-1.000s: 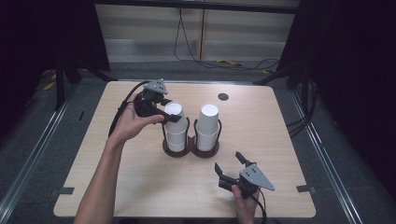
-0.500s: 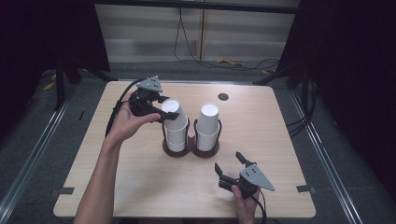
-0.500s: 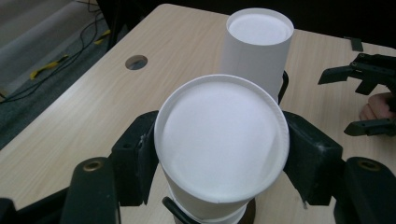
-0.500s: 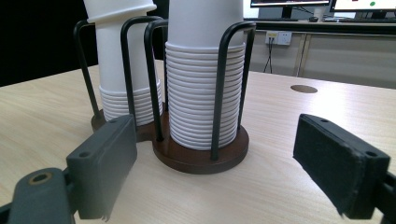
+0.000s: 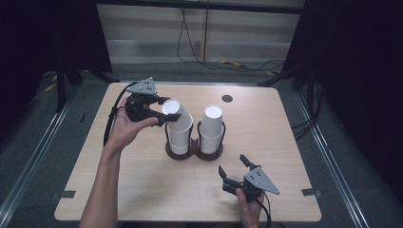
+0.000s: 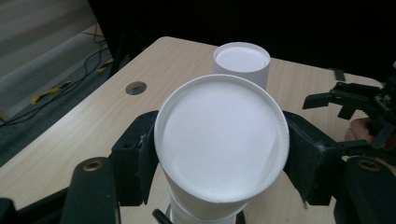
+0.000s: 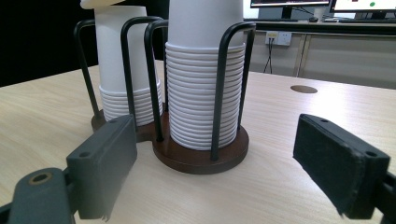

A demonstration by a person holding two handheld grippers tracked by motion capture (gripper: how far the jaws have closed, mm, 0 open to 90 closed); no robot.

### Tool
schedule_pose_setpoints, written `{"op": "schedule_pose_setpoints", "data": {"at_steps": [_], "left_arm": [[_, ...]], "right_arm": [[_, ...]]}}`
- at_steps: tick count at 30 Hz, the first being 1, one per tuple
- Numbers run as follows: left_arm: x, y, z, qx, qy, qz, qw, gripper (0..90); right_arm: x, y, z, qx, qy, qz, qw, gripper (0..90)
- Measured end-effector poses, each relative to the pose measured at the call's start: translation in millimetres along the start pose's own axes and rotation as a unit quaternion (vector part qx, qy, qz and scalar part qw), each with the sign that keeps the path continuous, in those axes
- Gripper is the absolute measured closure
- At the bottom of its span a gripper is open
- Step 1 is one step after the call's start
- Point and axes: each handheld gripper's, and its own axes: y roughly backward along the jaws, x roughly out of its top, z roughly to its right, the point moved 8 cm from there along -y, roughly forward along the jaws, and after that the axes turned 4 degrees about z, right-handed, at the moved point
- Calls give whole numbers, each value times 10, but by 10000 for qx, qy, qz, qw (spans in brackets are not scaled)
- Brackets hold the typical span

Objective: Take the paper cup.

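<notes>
Left gripper (image 5: 167, 108) clamps the tilted top cup (image 5: 177, 114), upside down, above the left stack (image 5: 179, 137) in the holder (image 5: 194, 151). Right gripper (image 5: 236, 168) rests spread wide, empty, on the table (image 5: 142, 185) near the right stack (image 5: 210, 128).

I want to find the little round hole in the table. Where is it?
In the high view, the hole is near the table's far edge, right of the middle, just behind the right stack of cups.

I log: white paper cups (image 5: 210, 128); dark brown holder bases (image 7: 201, 156) with black wire uprights (image 7: 220, 79); light wood-grain bench (image 5: 142, 180); black hand-held gripper (image 5: 237, 175).
</notes>
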Motion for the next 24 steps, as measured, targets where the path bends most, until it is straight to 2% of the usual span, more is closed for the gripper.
{"op": "schedule_pose_setpoints", "data": {"at_steps": [3,5,7,10,15,16,24], "left_arm": [[6,15,11,2,0,91,10000,339],[5,50,35,54,29,283,9996,340],[2,61,40,58,24,317,9995,340],[-9,90,61,64,139,491,9987,340],[-12,127,84,130,163,619,9979,341],[-4,145,106,118,164,706,9973,341],[-12,166,200,115,140,868,9961,342]], "right_arm": [[0,0,0,0,1,0,10000,134],[0,0,0,0,3,1,10000,134],[0,1,0,0,2,2,10000,134],[0,2,-2,19,14,-3,10000,134],[0,1,-1,16,12,-4,10000,134],[0,2,-1,15,19,2,10000,134],[0,2,-2,17,11,-3,10000,134]]}}
